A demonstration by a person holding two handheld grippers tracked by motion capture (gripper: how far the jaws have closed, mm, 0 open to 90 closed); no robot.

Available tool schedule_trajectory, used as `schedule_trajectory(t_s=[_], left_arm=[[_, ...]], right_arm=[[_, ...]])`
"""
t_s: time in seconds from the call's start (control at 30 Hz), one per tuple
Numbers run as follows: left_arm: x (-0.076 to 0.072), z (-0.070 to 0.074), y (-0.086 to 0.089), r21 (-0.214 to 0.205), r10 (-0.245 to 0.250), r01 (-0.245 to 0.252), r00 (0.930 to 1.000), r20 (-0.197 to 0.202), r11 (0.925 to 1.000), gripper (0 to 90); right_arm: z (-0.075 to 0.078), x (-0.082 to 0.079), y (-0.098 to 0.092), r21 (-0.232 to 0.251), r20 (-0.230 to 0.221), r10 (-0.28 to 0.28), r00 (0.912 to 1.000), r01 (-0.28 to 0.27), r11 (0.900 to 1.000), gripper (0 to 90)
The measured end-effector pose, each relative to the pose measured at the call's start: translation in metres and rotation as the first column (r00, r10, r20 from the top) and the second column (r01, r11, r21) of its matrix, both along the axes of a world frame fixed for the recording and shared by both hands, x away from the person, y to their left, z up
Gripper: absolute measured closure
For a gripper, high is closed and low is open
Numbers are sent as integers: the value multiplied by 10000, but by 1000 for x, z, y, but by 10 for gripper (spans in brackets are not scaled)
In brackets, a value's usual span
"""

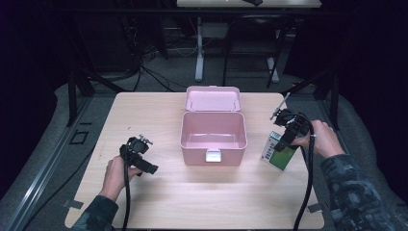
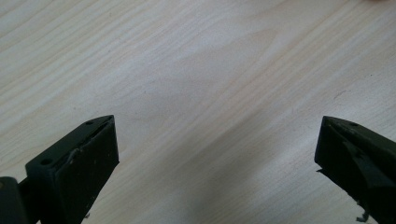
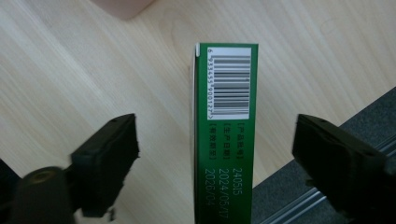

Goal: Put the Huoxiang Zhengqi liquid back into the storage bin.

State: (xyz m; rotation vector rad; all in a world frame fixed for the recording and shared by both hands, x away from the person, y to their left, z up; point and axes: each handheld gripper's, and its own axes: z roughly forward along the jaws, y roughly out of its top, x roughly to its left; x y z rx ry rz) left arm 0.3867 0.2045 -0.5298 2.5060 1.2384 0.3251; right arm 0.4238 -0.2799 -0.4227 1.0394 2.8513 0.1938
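Table of pale wood takes up most of the high view, with dark floor and black stands around it and the legs of a second table at twelve o'clock beyond its far edge.

Pink box sits at the centre of the table, its hinged lid thrown back toward twelve o'clock and lying open behind it. A pale latch shows on the box's near wall at six o'clock. The inside of the box looks bare, as far as the high view shows.

Green carton stands on the table at about three o'clock from the box, near the right edge and apart from the box. In the right gripper view the carton turns a narrow green side upward, with a white barcode panel and printed dates on it. A corner of the pink box shows at the top of that view.

Right gripper, held in the person's right hand, is poised over the carton. In its own view the right gripper has its jaws wide apart, one on each side of the carton, with bare wood showing between each jaw and the carton, so neither touches it.

Left gripper, held in the left hand, lies at about eight o'clock from the box, well apart from it. In its own view the left gripper has its jaws spread wide over bare wood, holding nothing.
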Motion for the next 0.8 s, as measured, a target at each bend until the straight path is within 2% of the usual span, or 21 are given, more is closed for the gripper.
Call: schedule_trajectory(t_s=[0.23,0.43,0.57,0.8], left_arm=[[0,-1,-1,72,-65,66,10000,-46,10000,0],[0,-1,-2,67,-55,56,10000,-46,10000,0],[0,-2,-3,102,-77,77,10000,-42,9999,0],[0,-2,-2,147,-101,103,9999,-89,9998,0]], right_arm=[[-5,4,6,-461,-595,167,9981,-195,9987,323],[-9,6,10,-736,-785,365,9962,-423,9964,435],[-14,8,11,-680,-820,309,9962,-365,9970,478],[-18,10,12,-862,-950,209,9953,-291,9959,546]])
